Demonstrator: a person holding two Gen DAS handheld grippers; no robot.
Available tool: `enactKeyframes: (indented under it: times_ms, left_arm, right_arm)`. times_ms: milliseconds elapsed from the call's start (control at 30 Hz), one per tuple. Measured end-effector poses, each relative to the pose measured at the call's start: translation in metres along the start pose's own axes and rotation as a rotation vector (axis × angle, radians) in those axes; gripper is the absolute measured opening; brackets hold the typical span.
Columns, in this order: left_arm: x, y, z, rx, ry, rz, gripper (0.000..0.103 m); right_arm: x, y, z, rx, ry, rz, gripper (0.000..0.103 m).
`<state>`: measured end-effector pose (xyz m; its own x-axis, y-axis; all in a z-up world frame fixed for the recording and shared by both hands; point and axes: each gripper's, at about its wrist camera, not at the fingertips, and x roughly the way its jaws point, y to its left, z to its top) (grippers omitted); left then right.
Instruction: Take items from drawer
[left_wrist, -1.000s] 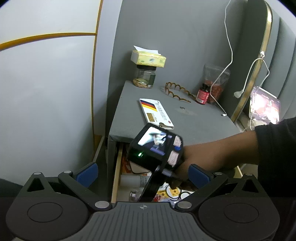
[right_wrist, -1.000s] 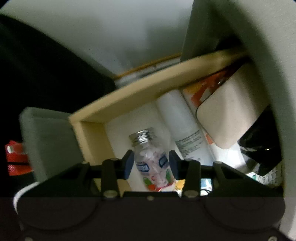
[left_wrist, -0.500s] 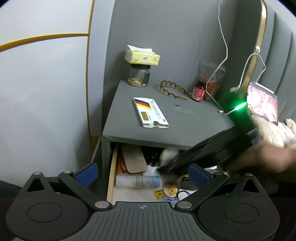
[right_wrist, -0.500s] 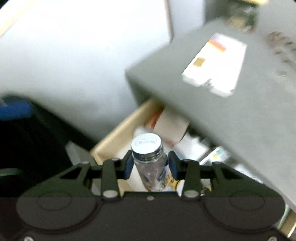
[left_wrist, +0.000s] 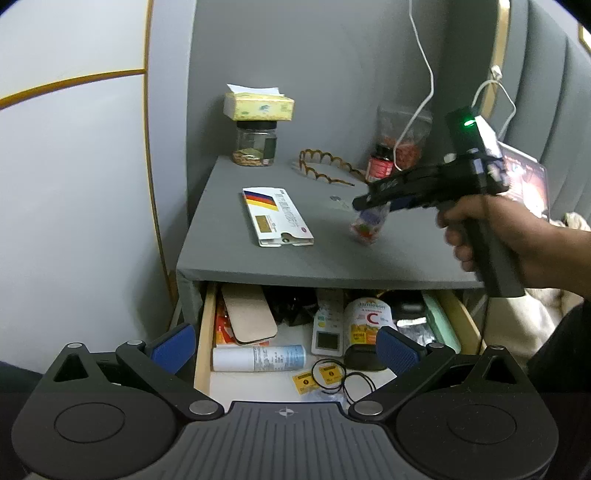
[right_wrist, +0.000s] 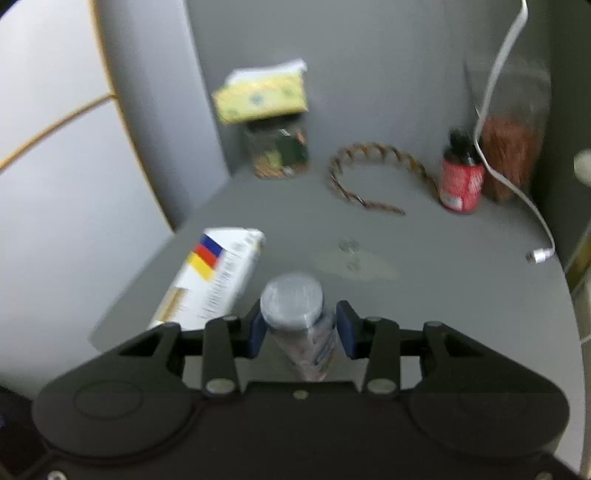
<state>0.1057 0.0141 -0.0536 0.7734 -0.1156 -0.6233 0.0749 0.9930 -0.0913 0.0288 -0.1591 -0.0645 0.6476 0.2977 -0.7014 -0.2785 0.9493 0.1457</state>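
Matt grey nightstand top (left_wrist: 332, 254), wooden drawer (left_wrist: 205, 332)

1. Both views are lit by soft, dim indoor light; the grey wall (left_wrist: 332, 74) shows an even tone with no hard shadows.
2. The left wrist view is sharp. Only the small bottle (left_wrist: 369, 225) over the table (left_wrist: 325, 254) looks smeared.
3. The right wrist view is blurred throughout: the tissue box (right_wrist: 260, 94), hairband (right_wrist: 369, 173) and white carton (right_wrist: 218, 277) all have soft edges.
4. A green indicator lamp (left_wrist: 468, 122) glows at the right, and a lit screen (left_wrist: 528, 181) beside it is washed out.
5. The open drawer (left_wrist: 205, 332) is shaded under the table's edge.
6. Fisheye distortion bends the wall trim (left_wrist: 70, 83), and the corners fall to black.
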Motion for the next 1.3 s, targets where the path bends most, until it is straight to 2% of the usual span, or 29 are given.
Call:
enactKeyframes:
  times_ms: [133,233,367,400,433,467,500,700,800,833,900,967,1033,1100,1167,1300]
  left_arm:
    - [0.002,-0.005,-0.001,0.018,0.004,-0.004,0.103]
    - [0.004,-0.007,-0.001,0.024,0.008,-0.016,0.103]
    - [0.004,-0.010,-0.001,0.032,0.010,-0.032,0.103]
    - [0.002,-0.010,-0.001,0.033,0.002,-0.036,0.103]
    - [0.000,-0.010,-0.001,0.033,-0.006,-0.040,0.103]
    - [-0.001,-0.010,-0.001,0.032,-0.011,-0.043,0.103]
    - [-0.001,-0.010,-0.001,0.031,-0.011,-0.042,0.103]
    - [0.002,-0.005,0.000,0.005,-0.001,-0.031,0.103]
    - [0.003,-0.004,0.001,0.007,0.001,-0.040,0.103]
    - [0.003,-0.005,0.001,0.009,-0.001,-0.044,0.103]
    - [0.000,-0.004,0.002,0.008,-0.013,-0.054,0.103]
    - [-0.001,-0.001,0.001,-0.006,-0.021,-0.063,0.103]
    - [-0.003,0.002,0.002,-0.024,-0.027,-0.073,0.103]
    - [-0.002,0.003,0.002,-0.035,-0.031,-0.081,0.103]
    - [-0.001,0.003,0.003,-0.041,-0.029,-0.085,0.103]
    - [-0.003,0.003,0.003,-0.044,-0.032,-0.083,0.103]
  right_arm:
    - [0.005,-0.004,-0.019,-0.024,0.005,-0.017,0.072]
    - [-0.006,0.000,-0.027,-0.044,-0.021,-0.014,0.074]
    - [0.002,0.007,-0.023,-0.067,-0.010,-0.010,0.074]
    - [0.005,0.009,-0.020,-0.081,-0.004,-0.008,0.069]
    - [0.010,0.011,-0.015,-0.094,0.016,-0.009,0.052]
    - [0.020,0.012,-0.011,-0.106,0.060,-0.017,0.040]
    - [0.028,0.013,-0.007,-0.105,0.087,-0.024,0.036]
    - [0.056,0.020,0.016,-0.118,0.083,-0.055,0.037]
    - [0.065,0.020,0.024,-0.127,0.079,-0.075,0.041]
    - [0.061,0.021,0.024,-0.122,0.067,-0.081,0.051]
    - [0.044,0.022,0.019,-0.105,0.023,-0.112,0.058]
    - [0.010,0.026,0.006,-0.035,-0.068,-0.088,0.058]
    - [-0.003,0.033,-0.005,-0.029,-0.091,-0.023,0.057]
    - [-0.005,0.047,-0.015,-0.077,-0.064,0.030,0.053]
    - [0.009,0.058,-0.018,-0.102,0.004,0.033,0.045]
    - [0.040,0.066,-0.008,-0.076,0.073,0.011,0.043]
